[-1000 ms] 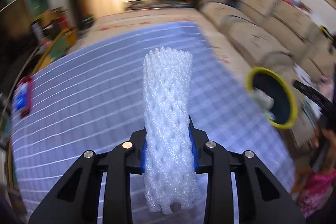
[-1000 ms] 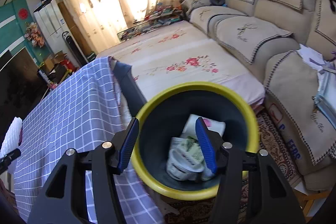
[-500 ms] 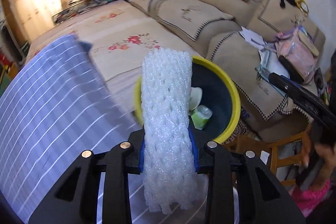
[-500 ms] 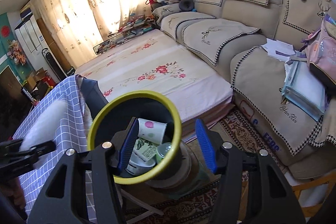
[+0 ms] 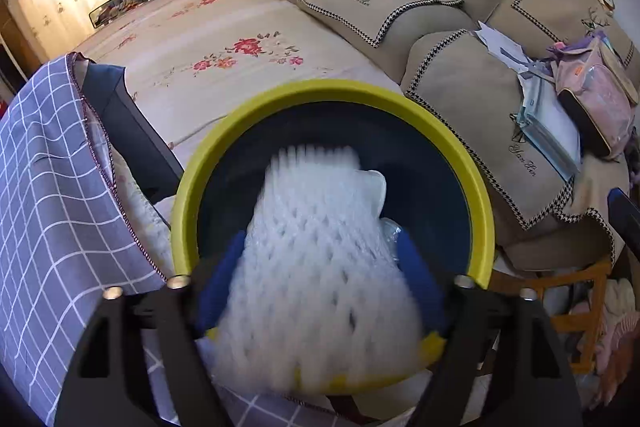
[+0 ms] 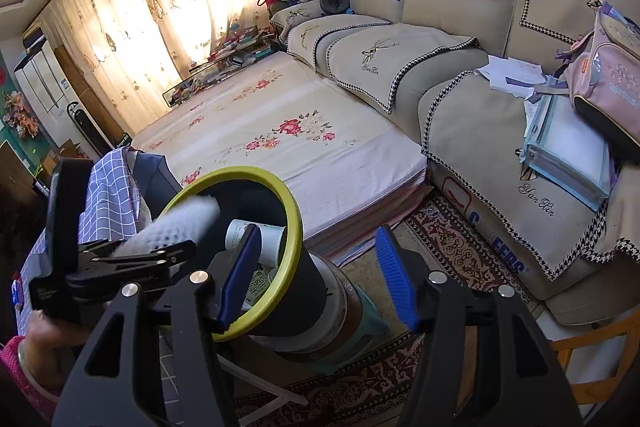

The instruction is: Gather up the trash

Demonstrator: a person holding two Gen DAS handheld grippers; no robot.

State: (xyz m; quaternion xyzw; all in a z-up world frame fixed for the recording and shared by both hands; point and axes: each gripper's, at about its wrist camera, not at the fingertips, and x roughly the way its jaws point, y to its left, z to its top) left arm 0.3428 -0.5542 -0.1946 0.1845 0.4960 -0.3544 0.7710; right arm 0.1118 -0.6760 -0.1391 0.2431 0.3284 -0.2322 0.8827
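So my left gripper is spread wide, foam net loose between the pads over the yellow-rimmed bin – it could snag the 6 o'clock rim. Right gripper hangs empty, jaws apart.

Both tongs are built from matte black plastic arms with triangular cut-outs. On the left tongs blue pads and four silver screws are seen. The same blue ribbed pads and silver screws are carried by the right tongs. A pink sleeve is seen.
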